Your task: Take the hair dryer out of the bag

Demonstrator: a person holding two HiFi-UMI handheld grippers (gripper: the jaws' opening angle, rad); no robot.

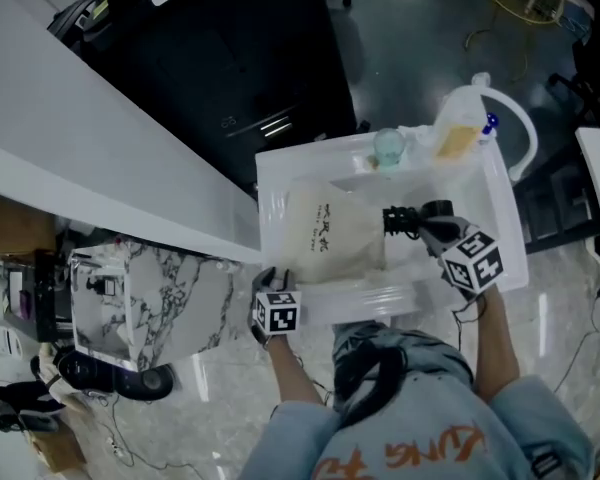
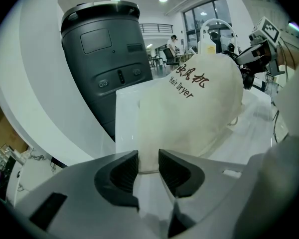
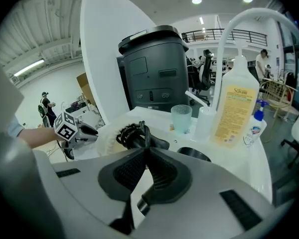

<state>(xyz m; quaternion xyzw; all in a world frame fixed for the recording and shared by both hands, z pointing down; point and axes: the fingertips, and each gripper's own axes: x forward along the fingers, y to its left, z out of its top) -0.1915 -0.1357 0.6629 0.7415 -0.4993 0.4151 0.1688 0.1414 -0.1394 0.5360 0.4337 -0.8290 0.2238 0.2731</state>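
Head view looks down; all views share bag (image 1: 325,233).

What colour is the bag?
The bag is cream with dark lettering, clearest in the left gripper view.

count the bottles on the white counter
2: a tall yellow-labelled pump bottle at the far end of the counter, and a small blue-capped bottle just beside it. More may hide behind them.
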